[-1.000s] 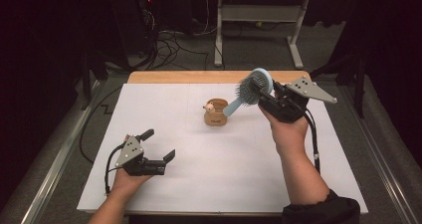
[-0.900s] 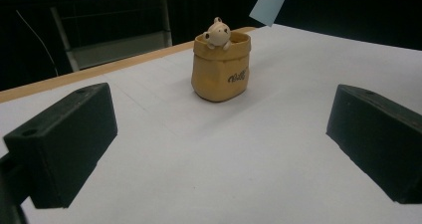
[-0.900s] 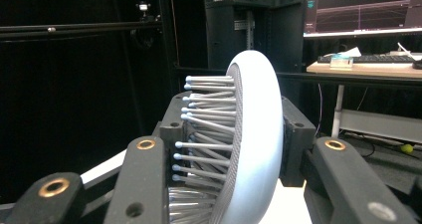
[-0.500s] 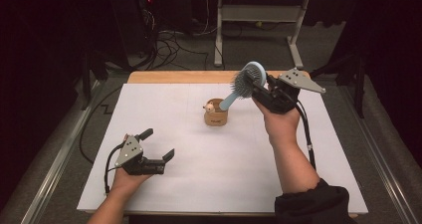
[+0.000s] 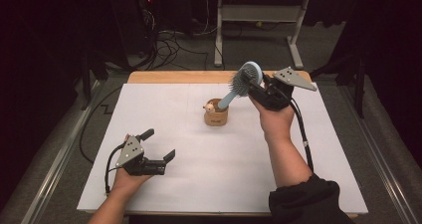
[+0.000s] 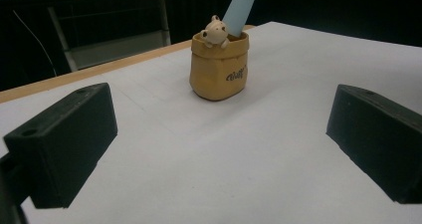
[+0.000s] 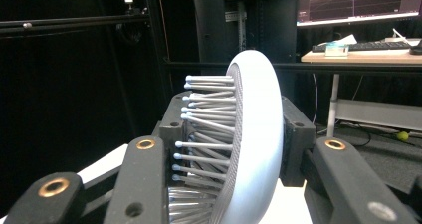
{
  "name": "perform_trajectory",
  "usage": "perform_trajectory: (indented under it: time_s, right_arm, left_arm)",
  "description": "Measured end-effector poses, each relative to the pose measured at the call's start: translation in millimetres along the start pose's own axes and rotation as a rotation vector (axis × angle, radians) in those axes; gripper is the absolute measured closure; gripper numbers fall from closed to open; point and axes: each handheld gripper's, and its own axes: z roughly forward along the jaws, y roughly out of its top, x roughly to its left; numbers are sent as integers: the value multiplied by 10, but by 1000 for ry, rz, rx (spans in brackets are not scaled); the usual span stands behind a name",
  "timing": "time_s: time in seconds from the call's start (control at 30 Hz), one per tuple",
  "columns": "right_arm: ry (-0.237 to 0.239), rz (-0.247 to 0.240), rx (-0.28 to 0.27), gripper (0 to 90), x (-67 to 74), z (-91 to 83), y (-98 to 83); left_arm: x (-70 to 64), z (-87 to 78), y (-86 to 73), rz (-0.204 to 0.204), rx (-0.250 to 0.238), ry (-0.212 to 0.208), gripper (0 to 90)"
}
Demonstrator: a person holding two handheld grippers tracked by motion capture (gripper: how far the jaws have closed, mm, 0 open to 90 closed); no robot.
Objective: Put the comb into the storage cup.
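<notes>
The right hand-held gripper (image 5: 260, 87) is raised above the far right part of the white paper-covered surface (image 5: 249, 154), its black jaws closed on the head of a pale blue oval hairbrush with grey ball-tipped bristles (image 5: 245, 79). In the right gripper view the brush head (image 7: 246, 139) stands on edge between the jaws, one jaw pressed against its smooth back and the other in among the bristles. From the gripper the brush handle slopes down and to the left, and its lower end sits inside a small tan sack-shaped cup with a little bear figure on its rim (image 5: 216, 114). The cup stands upright near the middle of the surface, toward the far edge.

The left hand-held gripper (image 5: 159, 145) lies low near the front left corner of the surface, well apart from the cup. Its jaws are spread wide with nothing between them; the left gripper view looks between them toward the cup (image 6: 219, 67) and the blue handle (image 6: 240, 10).
</notes>
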Motion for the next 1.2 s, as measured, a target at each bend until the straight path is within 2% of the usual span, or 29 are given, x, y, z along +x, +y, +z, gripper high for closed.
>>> perform_trajectory:
  time_s: [0.63, 1.2]
  right_arm:
    - [-9, -6, 14, 597, 37, 157, -118]
    - [-7, 17, 34, 596, 74, 323, -260]
  left_arm:
    - [2, -2, 8, -8, -3, -8, 1]
    - [31, 3, -6, -26, -2, -9, 3]
